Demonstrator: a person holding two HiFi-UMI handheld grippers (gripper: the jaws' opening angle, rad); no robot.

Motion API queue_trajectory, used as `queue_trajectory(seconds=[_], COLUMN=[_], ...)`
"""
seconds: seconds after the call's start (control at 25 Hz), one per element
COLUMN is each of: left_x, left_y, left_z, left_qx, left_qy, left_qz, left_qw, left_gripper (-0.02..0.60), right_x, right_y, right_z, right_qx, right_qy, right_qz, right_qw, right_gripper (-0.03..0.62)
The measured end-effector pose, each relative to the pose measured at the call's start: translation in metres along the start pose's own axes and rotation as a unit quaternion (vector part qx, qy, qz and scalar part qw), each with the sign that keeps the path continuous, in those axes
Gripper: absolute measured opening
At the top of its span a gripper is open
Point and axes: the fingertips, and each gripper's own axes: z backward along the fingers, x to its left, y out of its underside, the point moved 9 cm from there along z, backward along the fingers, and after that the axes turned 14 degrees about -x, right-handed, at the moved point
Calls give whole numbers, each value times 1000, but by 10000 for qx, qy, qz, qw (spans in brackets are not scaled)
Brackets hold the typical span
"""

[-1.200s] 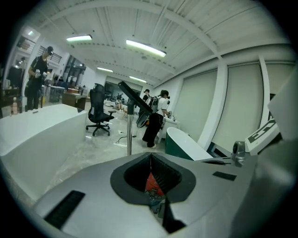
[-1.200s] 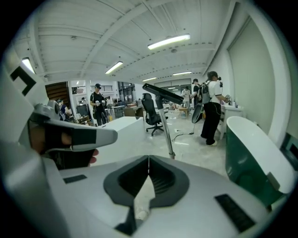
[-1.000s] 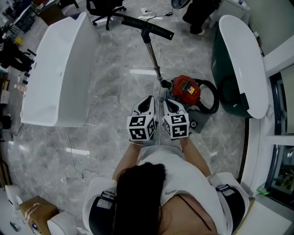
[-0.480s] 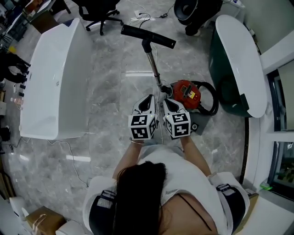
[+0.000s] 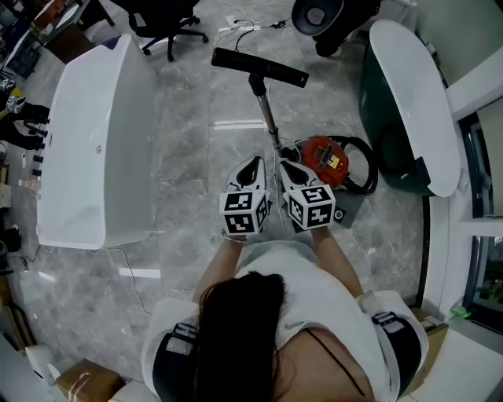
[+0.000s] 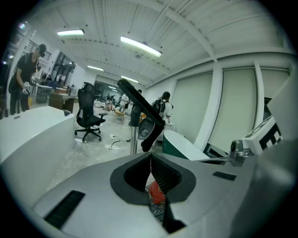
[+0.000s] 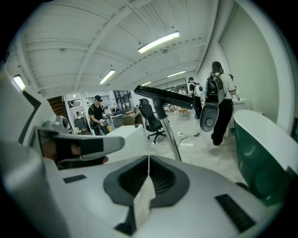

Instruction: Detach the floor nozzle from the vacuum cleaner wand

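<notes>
Left tongs (image 5: 253, 163) and right tongs (image 5: 284, 165) side by side in front of the person, both pointing forward and slightly down. Both pairs of jaws pressed together, nothing pinched; each gripper view shows the ribbed pads meeting in a thin line.

Just beyond the tips: red vacuum cleaner canister (image 5: 324, 159) on the grey marble floor (image 5: 185, 149), black hose (image 5: 363, 169) looped round its right side. In the left gripper view the canister's red shows through the opening under the closed pads.

Metal wand (image 5: 268, 114) runs from beside the canister away from the person. Black floor nozzle (image 5: 259, 67) sits crosswise at its far end, still attached, well apart from both tongs.

Left of the wand: long white surface (image 5: 86, 149). Right: green unit with white top (image 5: 409, 102). Farther off: black office chair (image 5: 165, 23).
</notes>
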Motion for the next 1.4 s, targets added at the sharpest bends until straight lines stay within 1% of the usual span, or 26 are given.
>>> queue_trajectory(seconds=[0.12, 0.32, 0.44, 0.6, 0.72, 0.96, 1.16, 1.4], left_x=[9, 10, 9, 7, 8, 11, 16, 24], left_y=[-4, -4, -5, -7, -9, -7, -7, -9], left_z=[-3, -3, -3, -4, -6, -15, -30, -48], left_qx=[-18, -17, 7, -21, -55, -106, 60, 54], left_qy=[-71, -16, -10, 16, 17, -73, -44, -142], left_qz=[25, -23, -83, -114, -120, -134, -141, -69], left_qw=[10000, 10000, 10000, 9999, 9999, 9998, 9999, 9999], left_gripper=[5, 5, 5, 5, 5, 5, 6, 5], right_x=[-2, -5, -6, -9, -14, -28, -36, -46], right_y=[-3, -5, -7, -9, -11, -15, -27, -41], right_z=[-4, -3, -1, 3, 3, -6, -22, -42], right_qx=[-44, -294, -329, -389, -438, -467, -580, -660], right_qy=[-1, -105, -57, -92, -23, 42, 38, -16], right_qz=[5, -249, -234, -225, -207, -99, 99, 231], right_qw=[10000, 9992, 9992, 9989, 9988, 9989, 9983, 9976], right_gripper=[15, 17, 17, 17, 17, 17, 17, 18])
